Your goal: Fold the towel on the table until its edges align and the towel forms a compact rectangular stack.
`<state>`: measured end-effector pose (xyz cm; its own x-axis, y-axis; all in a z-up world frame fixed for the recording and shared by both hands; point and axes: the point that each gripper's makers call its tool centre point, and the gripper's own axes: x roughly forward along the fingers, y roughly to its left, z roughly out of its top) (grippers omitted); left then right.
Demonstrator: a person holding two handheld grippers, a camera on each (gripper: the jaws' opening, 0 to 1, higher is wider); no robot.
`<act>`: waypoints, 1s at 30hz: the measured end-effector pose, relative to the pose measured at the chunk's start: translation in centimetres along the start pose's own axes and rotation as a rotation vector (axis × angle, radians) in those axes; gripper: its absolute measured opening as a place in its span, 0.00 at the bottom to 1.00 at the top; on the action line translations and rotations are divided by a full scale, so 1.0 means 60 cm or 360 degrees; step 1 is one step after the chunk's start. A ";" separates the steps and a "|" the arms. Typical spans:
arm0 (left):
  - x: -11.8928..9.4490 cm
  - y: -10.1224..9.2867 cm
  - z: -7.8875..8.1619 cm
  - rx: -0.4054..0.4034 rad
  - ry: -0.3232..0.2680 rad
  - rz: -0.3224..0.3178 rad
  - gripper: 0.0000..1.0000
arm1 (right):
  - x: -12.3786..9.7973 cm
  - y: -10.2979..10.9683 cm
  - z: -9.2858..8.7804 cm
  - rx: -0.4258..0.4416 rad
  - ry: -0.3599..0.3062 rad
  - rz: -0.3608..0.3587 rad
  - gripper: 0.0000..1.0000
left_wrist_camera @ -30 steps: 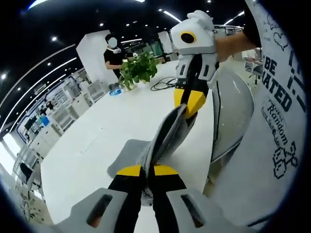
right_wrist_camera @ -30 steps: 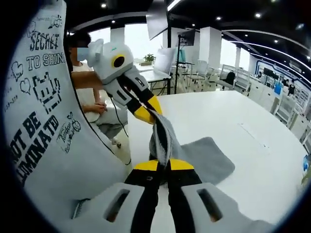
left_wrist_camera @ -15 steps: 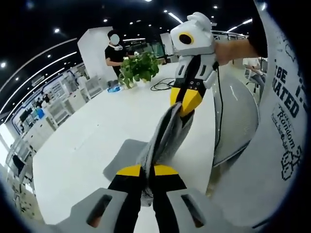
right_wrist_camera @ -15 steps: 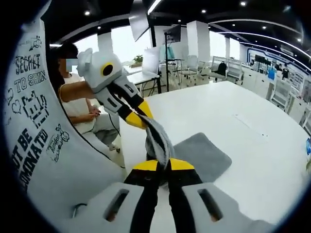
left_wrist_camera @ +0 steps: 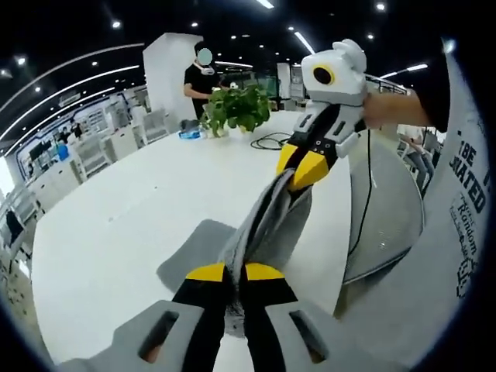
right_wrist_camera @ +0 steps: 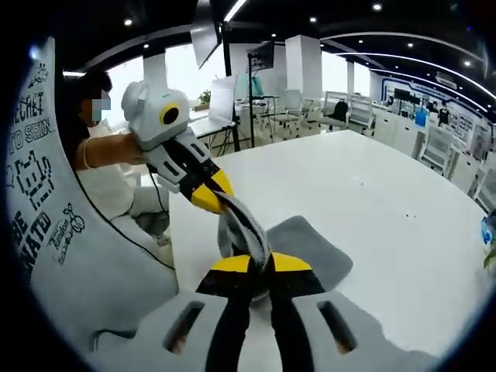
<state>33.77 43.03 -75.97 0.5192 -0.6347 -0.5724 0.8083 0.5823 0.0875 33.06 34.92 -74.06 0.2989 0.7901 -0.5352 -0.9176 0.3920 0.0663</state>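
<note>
White table (left_wrist_camera: pixel 116 225), both tongs still clenched on grey towel (left_wrist_camera: pixel 267 221) (stretched flatter than before)

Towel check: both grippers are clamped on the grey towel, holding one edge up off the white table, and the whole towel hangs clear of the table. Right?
Not quite. Both grippers, left and right, are shut on the towel, but the left gripper view shows its far part resting on the table.

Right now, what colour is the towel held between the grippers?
Grey towel, clearest in the right gripper view.
</note>
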 end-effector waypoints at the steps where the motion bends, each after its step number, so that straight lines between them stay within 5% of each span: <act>1: 0.003 0.002 0.000 -0.0006 0.0003 0.0002 0.06 | 0.000 -0.002 0.000 0.0016 -0.0008 0.0007 0.07; 9: 0.018 0.011 -0.008 -0.0017 0.0040 -0.0018 0.06 | -0.009 -0.012 0.017 0.0219 -0.0152 0.0034 0.20; 14: 0.030 0.014 -0.011 -0.0010 0.0064 -0.0046 0.06 | 0.000 -0.004 -0.012 0.0161 -0.0043 0.0054 0.36; 21: 0.036 0.015 -0.013 0.0004 0.0072 -0.0067 0.06 | 0.015 0.006 -0.035 -0.0039 0.0043 0.0048 0.30; 30: 0.039 0.017 -0.012 0.0008 0.0072 -0.0082 0.06 | 0.017 -0.012 -0.032 -0.0014 0.0005 -0.0013 0.07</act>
<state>35.58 42.53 -77.81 0.4641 -0.6400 -0.6123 0.8348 0.5471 0.0609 33.53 34.54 -76.29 0.3053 0.7853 -0.5385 -0.9175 0.3941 0.0545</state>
